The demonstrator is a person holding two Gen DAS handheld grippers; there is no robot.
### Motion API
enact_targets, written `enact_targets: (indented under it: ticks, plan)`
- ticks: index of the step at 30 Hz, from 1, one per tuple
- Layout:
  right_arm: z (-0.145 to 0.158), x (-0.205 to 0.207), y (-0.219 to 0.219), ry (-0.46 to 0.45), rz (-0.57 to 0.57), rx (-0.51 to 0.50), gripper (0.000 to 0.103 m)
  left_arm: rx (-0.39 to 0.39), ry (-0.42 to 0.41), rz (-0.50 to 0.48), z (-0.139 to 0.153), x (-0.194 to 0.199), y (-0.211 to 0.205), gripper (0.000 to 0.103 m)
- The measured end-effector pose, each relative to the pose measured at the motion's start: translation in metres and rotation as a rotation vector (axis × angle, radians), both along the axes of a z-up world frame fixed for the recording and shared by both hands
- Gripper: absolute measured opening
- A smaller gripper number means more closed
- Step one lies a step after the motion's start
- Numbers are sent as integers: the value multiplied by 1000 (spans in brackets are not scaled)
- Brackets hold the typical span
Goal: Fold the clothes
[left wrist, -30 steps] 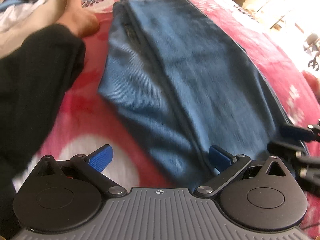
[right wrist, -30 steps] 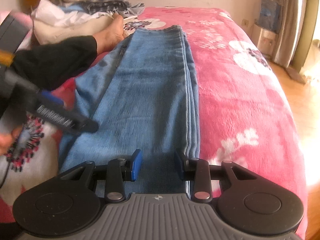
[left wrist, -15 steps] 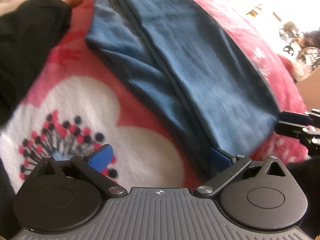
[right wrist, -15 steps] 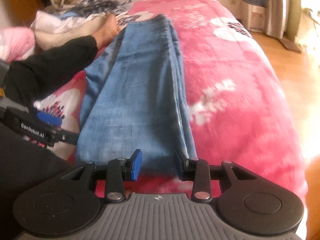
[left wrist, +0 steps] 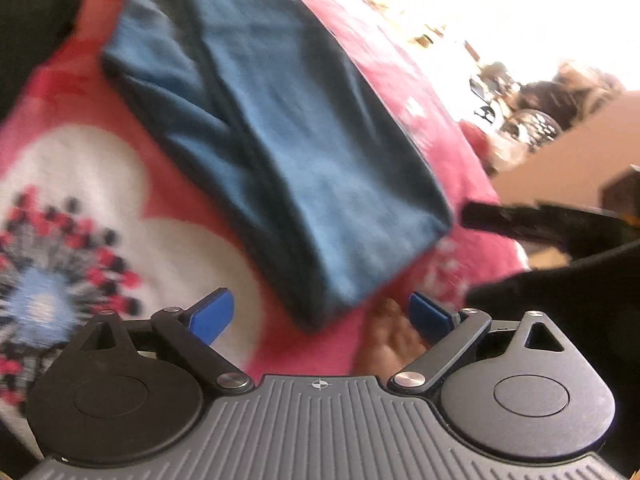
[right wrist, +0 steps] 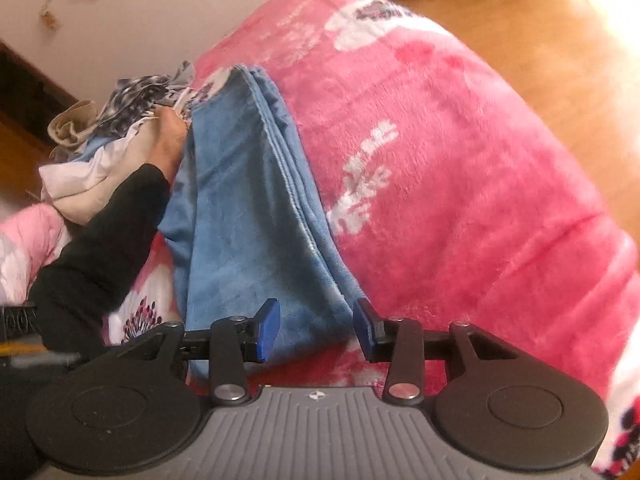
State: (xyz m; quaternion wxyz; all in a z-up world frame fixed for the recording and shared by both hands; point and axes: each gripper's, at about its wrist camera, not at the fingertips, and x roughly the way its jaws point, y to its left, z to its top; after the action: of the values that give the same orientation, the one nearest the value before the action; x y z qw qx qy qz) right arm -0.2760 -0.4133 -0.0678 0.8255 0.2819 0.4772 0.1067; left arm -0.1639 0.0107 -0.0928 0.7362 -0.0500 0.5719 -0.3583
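The jeans [right wrist: 256, 216] are showing blue, with darker blue along the folds. The blanket [right wrist: 460, 168] is glowing bright pink with big white flowers (red and black dots in the middle). The sleeve [right wrist: 104, 240] is looking black. The pads [left wrist: 210, 316] are shining blue. The clothes pile [right wrist: 104, 148] is looking white, tan and grey-patterned.

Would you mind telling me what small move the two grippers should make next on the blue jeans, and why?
Probably ease both grippers down onto the near end of the blue jeans and close. The jeans lie lengthwise, already folded in half, on the pink blanket. The left gripper and right gripper are both open and hold nothing, just short of that end.
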Motion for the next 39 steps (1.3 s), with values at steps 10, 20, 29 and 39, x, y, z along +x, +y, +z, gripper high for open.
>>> enact_targets:
  ticks: [10, 20, 29, 39]
  plan:
    - [-29, 9, -14, 81, -47, 149, 46, -25, 101, 36, -19, 10, -5, 63]
    - [-60, 6, -23, 165, -131, 349, 46, -48, 156, 64, -29, 19, 6, 56]
    - [-73, 15, -13, 165, -123, 449, 46, -72, 159, 64, -31, 19, 5, 64]
    - [-92, 26, 31, 213, -28, 584, 42, -110, 193, 93, -33, 21, 17, 59]
